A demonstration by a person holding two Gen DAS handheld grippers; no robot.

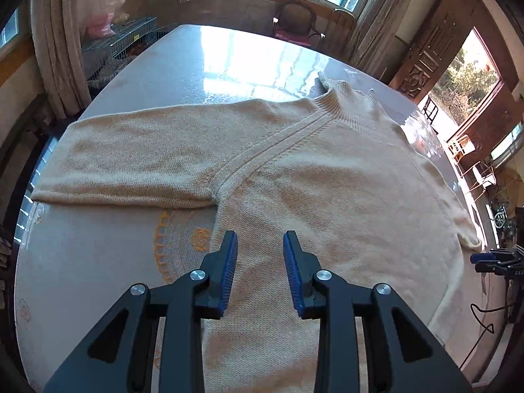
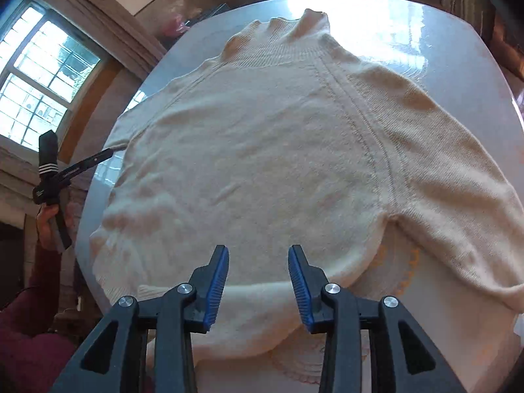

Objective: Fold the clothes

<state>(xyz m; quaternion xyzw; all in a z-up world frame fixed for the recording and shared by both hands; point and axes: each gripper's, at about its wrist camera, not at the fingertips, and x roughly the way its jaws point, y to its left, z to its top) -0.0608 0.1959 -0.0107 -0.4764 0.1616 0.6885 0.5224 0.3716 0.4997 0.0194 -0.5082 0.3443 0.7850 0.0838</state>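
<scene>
Bench [image 1: 108, 262]: round, glossy grey top with orange floral motifs, carrying the whole garment and reflecting bright window light at the far side.
Sweater [image 1: 311, 180]: cream knit, lying spread flat across the middle of the bench, ribbed collar [image 1: 340, 104] pointing to the far edge, body running back toward the near edge.
Left sleeve [image 1: 131, 160]: lying stretched out flat to the side, cuff reaching close to the bench rim.
Right sleeve [image 2: 442, 170]: lying angled outward and down, cuff resting near the bench edge.
Hem [image 2: 262, 321]: lying partly rolled at the near edge, directly below the right unit in the right wrist view.
Left hand-held gripper [image 1: 260, 262]: hovering over the lower body of the sweater, jaws standing apart, blue pads clasping nothing; contact with the knit not determinable.
Right hand-held gripper [image 2: 258, 278]: hovering over the hem area, jaws standing apart, nothing between the pads.
Hand [image 2: 49, 219]: gripping the left unit's handle beyond the bench rim, dark red sleeve [image 2: 29, 344] showing below.
</scene>
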